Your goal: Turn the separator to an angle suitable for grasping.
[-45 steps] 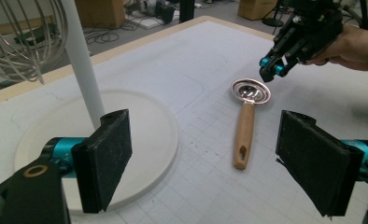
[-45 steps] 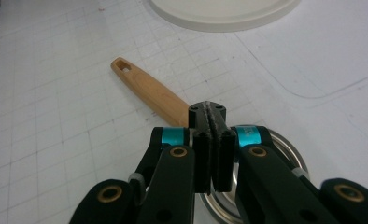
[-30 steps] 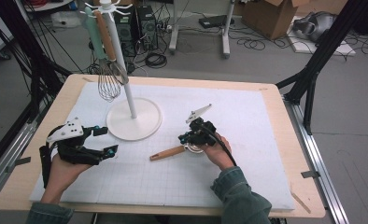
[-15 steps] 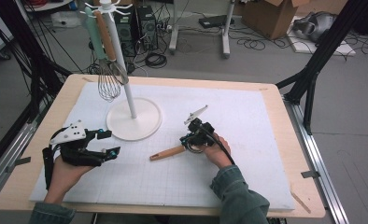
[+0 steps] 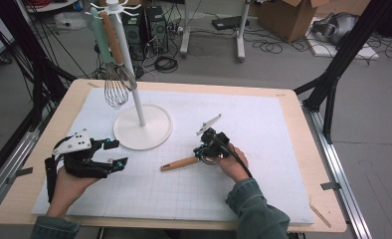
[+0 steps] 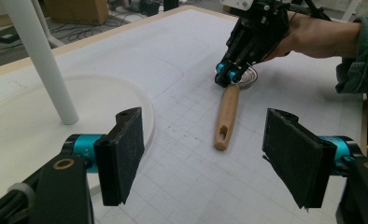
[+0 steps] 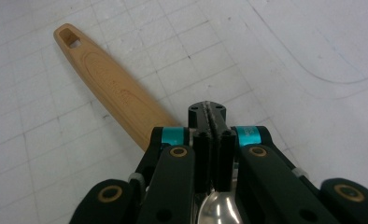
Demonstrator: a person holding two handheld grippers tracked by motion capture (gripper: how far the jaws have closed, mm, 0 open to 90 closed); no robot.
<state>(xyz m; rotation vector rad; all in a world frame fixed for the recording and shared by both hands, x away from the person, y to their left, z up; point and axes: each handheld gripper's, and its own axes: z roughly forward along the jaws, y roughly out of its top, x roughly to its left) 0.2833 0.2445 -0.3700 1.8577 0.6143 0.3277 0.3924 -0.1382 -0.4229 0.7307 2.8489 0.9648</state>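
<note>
Currently the right tongs are clamping shut on the metal neck of a wooden-handled utensil lying on the table; the left tongs are waiting wide open, empty (hanging it on the rack beside the whisk looks undone).

Left tongs wide apart, low and level; right tongs apparently pressed together, tilted downward.
</note>
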